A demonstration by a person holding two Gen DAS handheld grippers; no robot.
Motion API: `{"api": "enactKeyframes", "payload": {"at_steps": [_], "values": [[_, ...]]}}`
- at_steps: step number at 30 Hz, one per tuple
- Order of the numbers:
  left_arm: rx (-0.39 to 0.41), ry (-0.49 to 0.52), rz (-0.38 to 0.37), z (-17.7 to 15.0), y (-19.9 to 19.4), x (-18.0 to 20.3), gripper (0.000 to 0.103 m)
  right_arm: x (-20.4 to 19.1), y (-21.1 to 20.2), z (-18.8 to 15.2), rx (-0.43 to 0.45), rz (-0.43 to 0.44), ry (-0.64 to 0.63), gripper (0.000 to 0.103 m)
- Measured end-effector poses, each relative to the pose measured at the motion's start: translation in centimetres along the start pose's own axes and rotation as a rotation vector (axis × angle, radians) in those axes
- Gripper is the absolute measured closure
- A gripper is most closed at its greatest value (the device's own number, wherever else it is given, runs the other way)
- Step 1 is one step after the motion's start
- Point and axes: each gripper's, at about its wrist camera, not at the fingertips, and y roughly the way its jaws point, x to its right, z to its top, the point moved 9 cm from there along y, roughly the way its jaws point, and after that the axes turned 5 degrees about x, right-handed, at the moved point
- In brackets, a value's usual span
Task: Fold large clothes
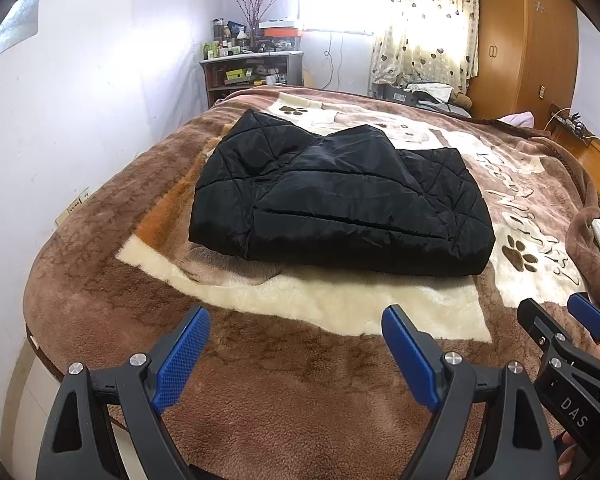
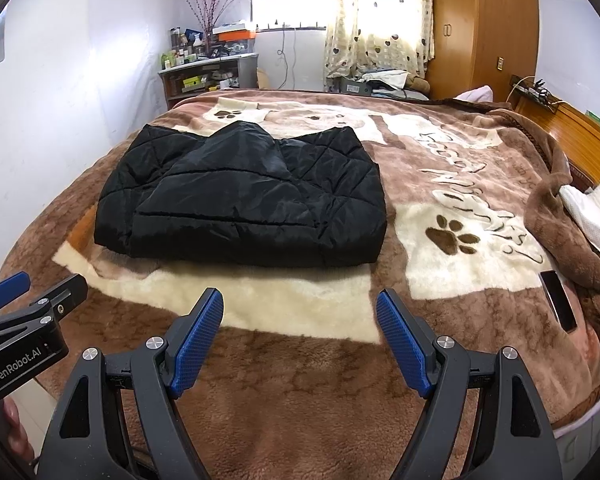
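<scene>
Both tools, left tool (image 1: pixel 296 320) and right tool (image 2: pixel 299 302), spread wide, empty, near folded black jacket (image 1: pixel 336 196).

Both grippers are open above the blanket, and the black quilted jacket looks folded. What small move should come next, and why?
Probably keep both back: the black quilted jacket lies compact, and the left gripper and right gripper hold nothing.

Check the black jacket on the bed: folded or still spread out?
Folded. The black quilted jacket lies as a compact, layered rectangle on the blanket, no sleeves sticking out; both tongs are open and clear of it.
</scene>
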Motion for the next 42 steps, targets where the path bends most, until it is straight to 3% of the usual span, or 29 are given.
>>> {"api": "enactKeyframes", "payload": {"at_steps": [42], "values": [[-0.026, -0.004, -0.008, -0.4, 1.1, -0.3, 0.015, 0.0, 0.1, -0.1, -0.006, 0.001, 0.0, 0.024]]}}
